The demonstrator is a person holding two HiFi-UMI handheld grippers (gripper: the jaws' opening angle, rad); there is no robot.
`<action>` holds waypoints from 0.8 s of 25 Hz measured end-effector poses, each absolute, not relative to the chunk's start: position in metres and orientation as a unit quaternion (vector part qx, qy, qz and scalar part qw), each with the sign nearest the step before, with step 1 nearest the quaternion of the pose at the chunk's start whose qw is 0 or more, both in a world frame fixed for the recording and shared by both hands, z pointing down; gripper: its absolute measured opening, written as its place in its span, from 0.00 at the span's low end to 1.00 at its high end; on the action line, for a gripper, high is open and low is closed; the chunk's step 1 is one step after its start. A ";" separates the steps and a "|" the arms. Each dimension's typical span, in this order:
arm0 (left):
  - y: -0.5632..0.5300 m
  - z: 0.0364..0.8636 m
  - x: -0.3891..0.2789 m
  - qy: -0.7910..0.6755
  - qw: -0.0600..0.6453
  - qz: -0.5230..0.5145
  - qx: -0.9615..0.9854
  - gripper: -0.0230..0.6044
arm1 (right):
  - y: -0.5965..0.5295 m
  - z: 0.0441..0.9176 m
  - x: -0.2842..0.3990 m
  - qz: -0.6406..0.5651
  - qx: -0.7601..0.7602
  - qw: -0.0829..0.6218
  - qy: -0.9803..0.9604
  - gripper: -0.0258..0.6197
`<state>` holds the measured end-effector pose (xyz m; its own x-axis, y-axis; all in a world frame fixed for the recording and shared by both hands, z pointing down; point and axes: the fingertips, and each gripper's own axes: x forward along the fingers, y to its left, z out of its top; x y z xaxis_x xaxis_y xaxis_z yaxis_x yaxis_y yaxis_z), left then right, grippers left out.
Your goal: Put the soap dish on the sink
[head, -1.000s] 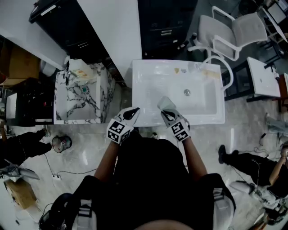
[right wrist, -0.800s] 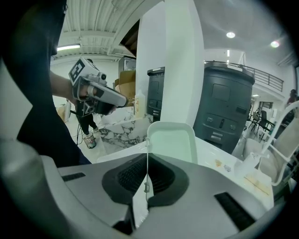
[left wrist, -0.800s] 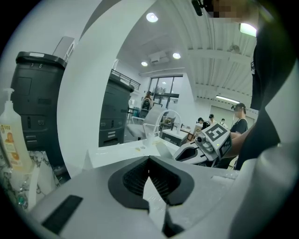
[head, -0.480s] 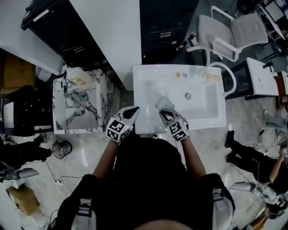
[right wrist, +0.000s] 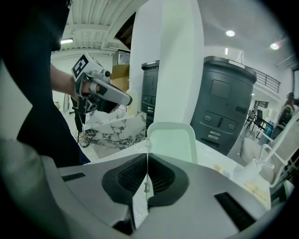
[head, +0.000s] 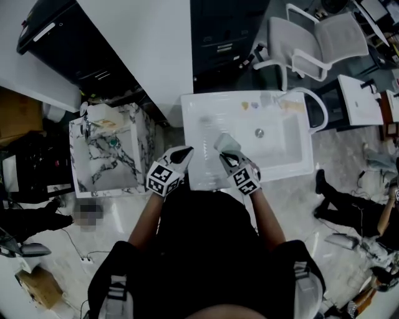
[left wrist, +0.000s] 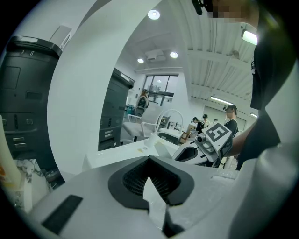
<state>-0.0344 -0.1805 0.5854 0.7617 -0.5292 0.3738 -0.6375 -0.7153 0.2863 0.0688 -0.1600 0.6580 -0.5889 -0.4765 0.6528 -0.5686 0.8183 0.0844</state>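
Soap dish (head: 228, 143), long axis pointing away, pinched in right tongs (head: 226, 156); left tongs (head: 186, 152) closed.

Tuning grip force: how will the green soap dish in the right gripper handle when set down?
Likely stiff: the soap dish holds its tray shape though the right gripper pinches only one rim. Probably light, thin-walled plastic. On the glossy sink it may slide if nudged.

The sink (head: 293, 169) is lit brightly by ceiling lights (left wrist: 153, 14). The gripper views are warped and darkened at the edges.
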 end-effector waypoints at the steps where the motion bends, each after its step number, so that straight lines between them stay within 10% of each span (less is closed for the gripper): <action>1: -0.183 0.586 -0.035 -0.316 0.203 0.133 0.917 0.04 | -0.162 0.659 0.068 0.067 0.295 0.347 -0.888 0.04; 20: -0.219 0.597 -0.068 -0.284 0.200 0.143 0.927 0.04 | -0.189 0.670 0.023 0.065 0.303 0.362 -0.879 0.04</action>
